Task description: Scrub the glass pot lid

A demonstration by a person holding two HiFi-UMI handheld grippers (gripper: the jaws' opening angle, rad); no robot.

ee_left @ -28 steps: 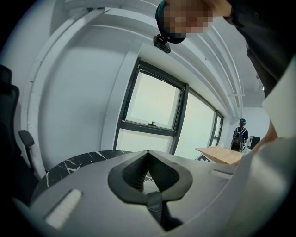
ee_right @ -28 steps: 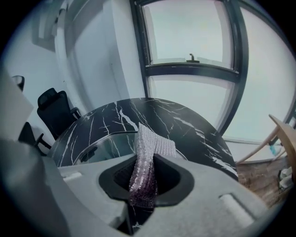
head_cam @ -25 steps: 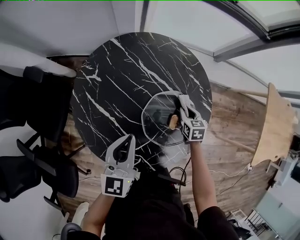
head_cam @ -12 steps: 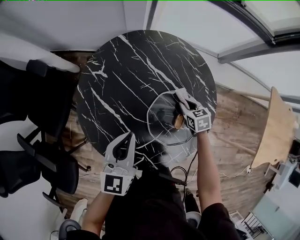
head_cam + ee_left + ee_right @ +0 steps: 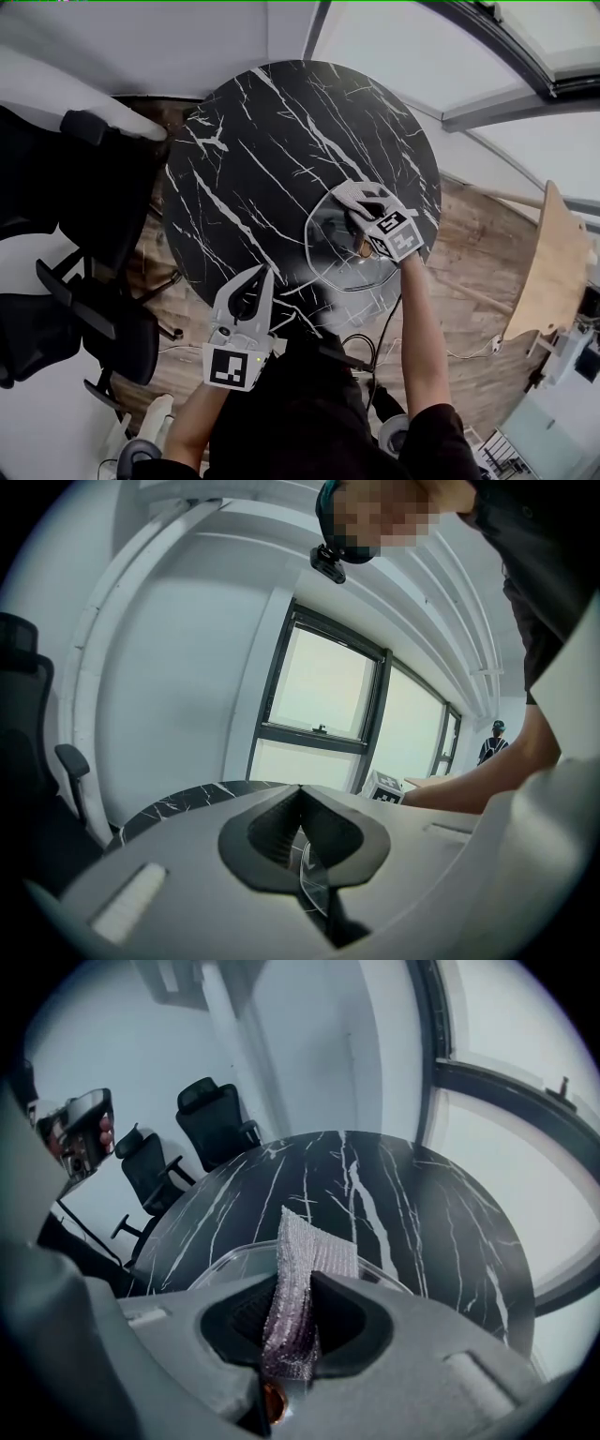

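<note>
The glass pot lid (image 5: 328, 255) lies flat on the near right part of the round black marble table (image 5: 262, 150), its wooden knob (image 5: 362, 247) at the centre. My right gripper (image 5: 361, 204) reaches over the lid's far side, shut on a silvery mesh scrub cloth (image 5: 309, 1251). In the right gripper view the cloth sticks out past the jaws (image 5: 295, 1283) over the lid's rim (image 5: 220, 1262), and the knob (image 5: 273, 1401) shows just below. My left gripper (image 5: 262, 275) hovers at the table's near edge, left of the lid and apart from it, jaws shut on nothing (image 5: 300, 794).
Black office chairs (image 5: 66, 197) stand close to the table's left side. A light wooden tabletop (image 5: 551, 258) is off to the right. A cable (image 5: 367, 343) lies on the wood floor near my feet. A person (image 5: 494, 741) stands far off by the windows.
My right gripper has swung leftward across the lid's far side with the cloth, now pointing more to the left. The left gripper has stayed in place.
</note>
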